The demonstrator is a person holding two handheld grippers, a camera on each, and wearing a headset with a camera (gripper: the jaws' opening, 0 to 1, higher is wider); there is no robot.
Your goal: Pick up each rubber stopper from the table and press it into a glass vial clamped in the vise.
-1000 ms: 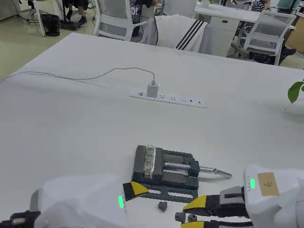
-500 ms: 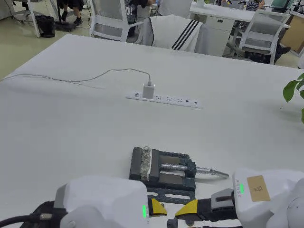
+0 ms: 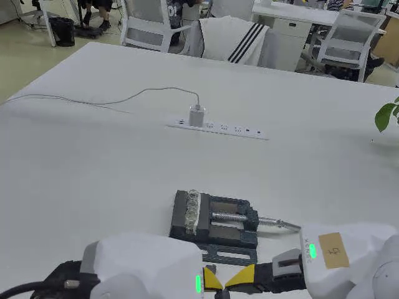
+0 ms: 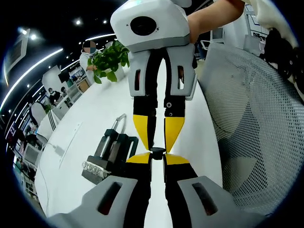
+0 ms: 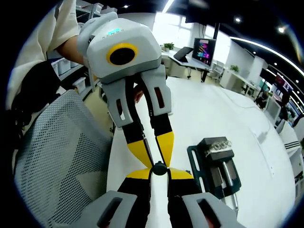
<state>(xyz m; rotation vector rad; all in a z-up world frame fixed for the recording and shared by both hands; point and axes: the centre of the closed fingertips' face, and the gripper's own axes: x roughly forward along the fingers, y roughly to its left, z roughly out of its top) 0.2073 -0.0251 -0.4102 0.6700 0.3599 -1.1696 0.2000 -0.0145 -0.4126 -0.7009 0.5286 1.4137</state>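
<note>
White desk (image 3: 93,162) has lots of bare room on the left side and toward the far edge. The grey vise (image 3: 230,227) sits near the near edge, about in the middle. Its glass vials (image 3: 192,208) stand in a row at its left end, held between its two blocks. They are small and see-through, so I cannot count them.

The two grippers meet tip to tip just in front of the vise, by the near edge. The right gripper (image 5: 160,174) has its yellow tips almost together, with the dark rubber stopper (image 5: 160,167) pinched between them. The left gripper (image 4: 157,159) has its jaws almost together too, with a thin gap. Its tips touch the stopper, but I cannot tell if it grips it.

In the head view the big white gripper bodies are cut off by the bottom edge. The tip of the vise handle goes behind the right one.

A power strip (image 3: 218,129) lies in the middle of the desk with a white charger (image 3: 197,116) in it. A thin cable (image 3: 112,101) runs off to the left edge. A leafy plant (image 3: 386,117) peeks in at the right edge. A mesh chair (image 4: 256,118) is close beside the near edge. Past the far edge are office chairs (image 3: 349,43) and a striped jacket (image 3: 234,38).
</note>
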